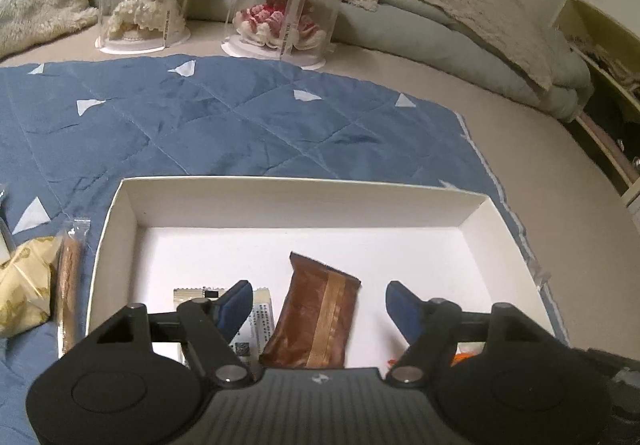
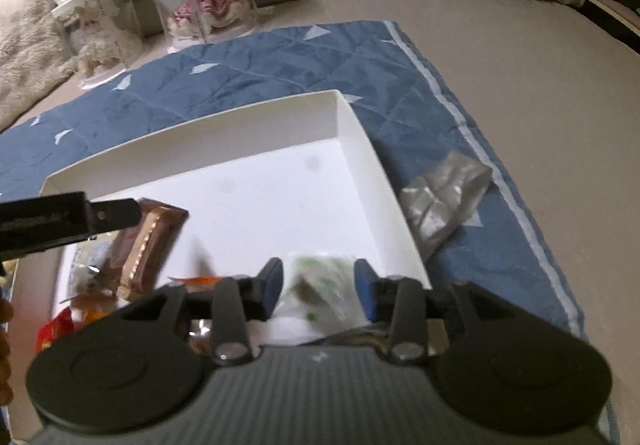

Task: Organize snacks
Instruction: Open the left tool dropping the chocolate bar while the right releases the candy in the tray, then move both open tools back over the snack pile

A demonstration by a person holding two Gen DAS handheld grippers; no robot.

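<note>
A white open box [image 1: 280,201] [image 2: 352,137] lies on a blue quilt [image 1: 200,125]. My left gripper [image 1: 320,305] is open over the box. A brown snack packet [image 1: 316,321] [image 2: 148,245] lies on the box floor between its fingers, clear of both pads. Beside it lies a white packet [image 1: 258,319]. My right gripper [image 2: 319,287] hangs over the box's near right corner. A blurred green and white packet [image 2: 320,285] sits between its blue pads, and the pads do not seem to press on it. One left-gripper finger [image 2: 60,221] shows in the right wrist view.
A silver packet [image 2: 444,201] lies on the quilt right of the box. Left of the box lie a yellow bag [image 1: 24,285] and a thin stick packet [image 1: 70,285]. Orange and red packets [image 2: 56,325] fill the box's near left. Two dolls in clear cases [image 1: 280,5] stand behind.
</note>
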